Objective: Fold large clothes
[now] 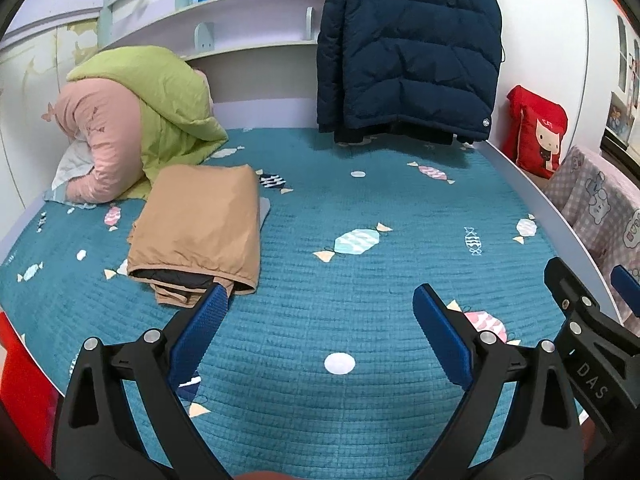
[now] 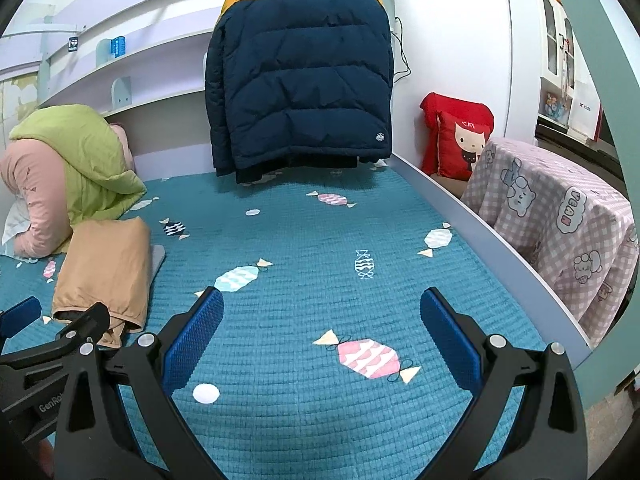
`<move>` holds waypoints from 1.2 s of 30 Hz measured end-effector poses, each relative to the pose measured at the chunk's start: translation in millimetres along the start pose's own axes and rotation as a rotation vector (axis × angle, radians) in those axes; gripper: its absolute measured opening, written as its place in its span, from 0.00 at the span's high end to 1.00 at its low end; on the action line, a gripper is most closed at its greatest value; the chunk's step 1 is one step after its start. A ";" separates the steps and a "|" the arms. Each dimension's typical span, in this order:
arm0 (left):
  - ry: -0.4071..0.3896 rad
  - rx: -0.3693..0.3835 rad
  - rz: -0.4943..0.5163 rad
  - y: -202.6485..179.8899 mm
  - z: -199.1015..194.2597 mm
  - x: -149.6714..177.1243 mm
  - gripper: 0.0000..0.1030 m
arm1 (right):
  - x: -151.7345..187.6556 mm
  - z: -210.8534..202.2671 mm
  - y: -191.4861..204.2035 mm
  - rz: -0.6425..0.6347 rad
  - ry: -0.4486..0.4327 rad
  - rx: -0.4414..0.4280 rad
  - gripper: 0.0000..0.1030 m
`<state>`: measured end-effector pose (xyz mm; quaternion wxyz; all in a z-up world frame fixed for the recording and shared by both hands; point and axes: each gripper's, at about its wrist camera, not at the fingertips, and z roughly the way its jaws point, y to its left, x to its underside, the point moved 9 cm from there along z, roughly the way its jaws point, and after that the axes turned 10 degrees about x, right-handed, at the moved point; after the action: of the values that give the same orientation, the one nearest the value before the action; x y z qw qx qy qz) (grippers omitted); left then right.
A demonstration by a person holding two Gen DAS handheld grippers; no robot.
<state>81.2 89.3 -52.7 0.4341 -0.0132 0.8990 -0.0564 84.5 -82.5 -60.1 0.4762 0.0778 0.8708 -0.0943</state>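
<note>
Left wrist view: left claw (image 1: pixel 320 304) at bottom centre, released, blue pads wide apart, gripping nothing, above the teal candy-print bed cover (image 1: pixel 360 272). Folded tan garment (image 1: pixel 196 232) left of centre on the cover, just beyond the left pad. Navy and yellow puffer jacket (image 1: pixel 408 48) hanging at upper centre. Green and pink bedding heap (image 1: pixel 140 120) at upper left. Right claw (image 1: pixel 588 300) poking in at the right edge.

Right wrist view: right claw (image 2: pixel 322 316) released likewise, empty. Tan garment (image 2: pixel 104 272) at lower left; jacket (image 2: pixel 300 80) at top centre; red cushion (image 2: pixel 456 136) at right.
</note>
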 end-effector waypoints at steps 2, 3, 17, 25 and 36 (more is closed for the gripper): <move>-0.008 -0.001 0.004 -0.5 -2.1 -1.0 0.08 | 0.1 -1.8 -0.2 0.002 -0.004 0.002 0.07; -0.014 0.000 0.004 -0.8 -3.5 -1.4 0.08 | 0.3 -2.7 -0.4 0.003 -0.005 0.001 0.07; -0.047 -0.022 -0.001 5.6 -16.8 -3.0 0.08 | -0.8 -16.5 6.4 -0.020 -0.040 -0.006 0.07; -0.055 -0.019 -0.003 7.1 -20.0 -4.1 0.08 | -2.1 -18.2 4.8 -0.017 -0.050 -0.001 0.07; -0.060 -0.030 -0.006 9.1 -22.6 -4.7 0.07 | -4.7 -22.1 7.7 -0.032 -0.068 -0.008 0.07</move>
<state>66.7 100.7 -36.1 0.4603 -0.0241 0.8864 -0.0437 70.7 -70.0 -45.1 0.5044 0.0584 0.8555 -0.1010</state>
